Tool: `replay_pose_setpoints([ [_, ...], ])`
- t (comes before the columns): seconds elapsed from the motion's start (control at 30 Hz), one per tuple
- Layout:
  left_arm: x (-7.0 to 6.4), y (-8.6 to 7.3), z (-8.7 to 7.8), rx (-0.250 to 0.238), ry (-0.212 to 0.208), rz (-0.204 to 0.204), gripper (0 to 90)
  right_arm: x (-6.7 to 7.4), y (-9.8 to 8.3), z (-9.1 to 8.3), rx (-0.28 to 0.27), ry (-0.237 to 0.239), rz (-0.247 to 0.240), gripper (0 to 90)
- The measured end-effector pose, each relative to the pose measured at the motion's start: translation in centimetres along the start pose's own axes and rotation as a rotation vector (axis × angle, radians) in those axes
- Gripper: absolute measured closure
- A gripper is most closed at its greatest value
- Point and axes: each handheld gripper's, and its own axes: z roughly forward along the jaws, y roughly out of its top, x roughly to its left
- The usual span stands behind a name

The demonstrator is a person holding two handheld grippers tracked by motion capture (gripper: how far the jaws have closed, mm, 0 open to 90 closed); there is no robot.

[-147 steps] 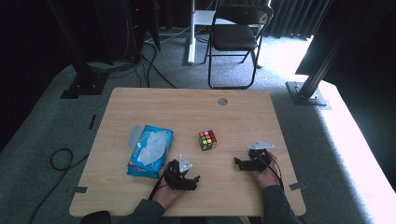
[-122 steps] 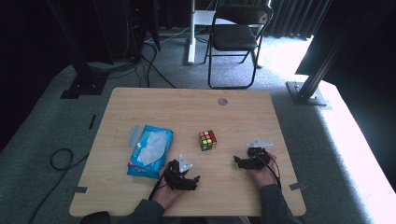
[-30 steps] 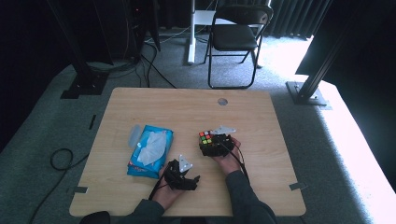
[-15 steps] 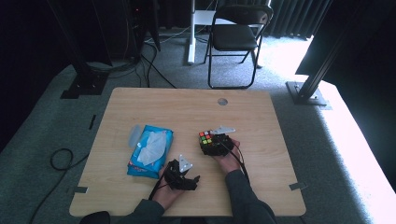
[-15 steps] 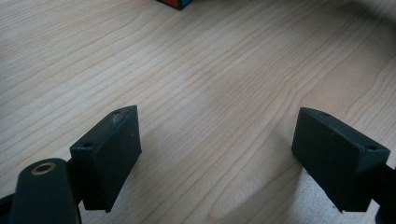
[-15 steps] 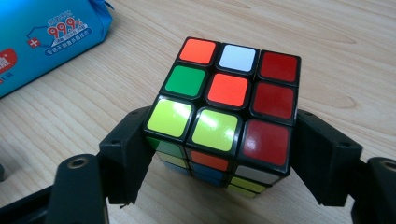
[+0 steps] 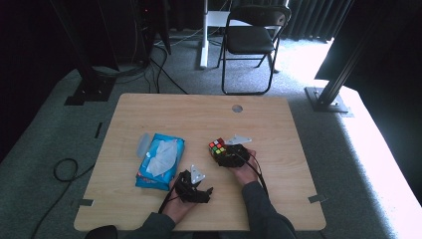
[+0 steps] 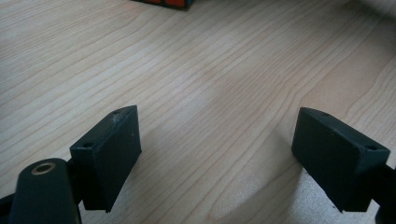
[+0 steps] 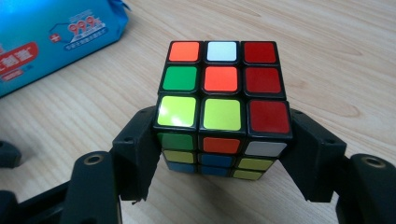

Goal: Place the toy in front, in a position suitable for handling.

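Note:
A scrambled puzzle cube [image 9: 222, 107] [image 7: 217, 148] stands on the wooden table [image 7: 278, 124] near its middle. My right gripper [image 9: 219, 144] [image 7: 225, 154] has just been closing and now has both pads pressed against the cube's two sides, with the cube resting on the table. My left gripper [image 8: 217, 149] [image 7: 195, 189] lies near the front edge, open, with bare wood between its jaws. The cube's lower edge peeks in at the top of the left gripper view [image 8: 163, 3].
A blue pack of wet wipes [image 7: 160, 160] [image 9: 51, 37] lies left of the cube, with a pale lid piece [image 7: 143, 144] beside it. A round cable hole [image 7: 237, 108] sits at the table's back. A folding chair [image 7: 251, 40] stands behind the table.
My right gripper's jaws have closed in on the cube from both sides. Neither hand has shifted, and the cube stays where it was.

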Motion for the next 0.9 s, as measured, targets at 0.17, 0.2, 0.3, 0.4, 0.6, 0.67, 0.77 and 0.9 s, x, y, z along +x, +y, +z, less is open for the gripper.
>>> replay_pose_setpoints([
  [0.17, 0.0, 0.0, 0.0, 0.0, 0.0, 0.0, 15.7, 0.5, 0.0, -0.4, -0.007, 0.014, -0.044, 33.6],
  [0.2, 0.0, 0.0, 0.0, 0.0, 0.0, 0.0, 15.6, 0.7, 0.0, -0.5, -0.011, 0.019, -0.048, 33.6],
  [0.3, 0.0, 0.0, 0.0, 0.0, 0.0, 0.0, 15.7, 0.9, -0.2, -0.9, -0.025, 0.046, -0.055, 33.6],
  [0.4, 0.0, 0.0, 0.0, 0.0, 0.0, 0.0, 15.7, 1.0, -0.5, -1.2, -0.027, 0.063, -0.059, 33.7],
  [0.6, 0.0, 0.0, 0.0, 0.0, 0.0, 0.0, 15.7, 1.2, -1.3, -1.8, -0.032, 0.087, -0.061, 33.7],
  [0.67, 0.0, 0.0, 0.0, 0.0, 0.0, 0.0, 15.7, 1.3, -1.4, -1.9, -0.032, 0.092, -0.063, 33.7],
  [0.77, 0.0, 0.0, 0.0, 0.0, 0.0, 0.0, 15.7, 1.3, -1.8, -2.0, -0.033, 0.101, -0.061, 33.7],
  [0.9, 0.0, 0.0, 0.0, 0.001, 0.001, 0.001, 15.7, 1.2, -2.1, -2.1, -0.035, 0.109, -0.059, 33.7],
])
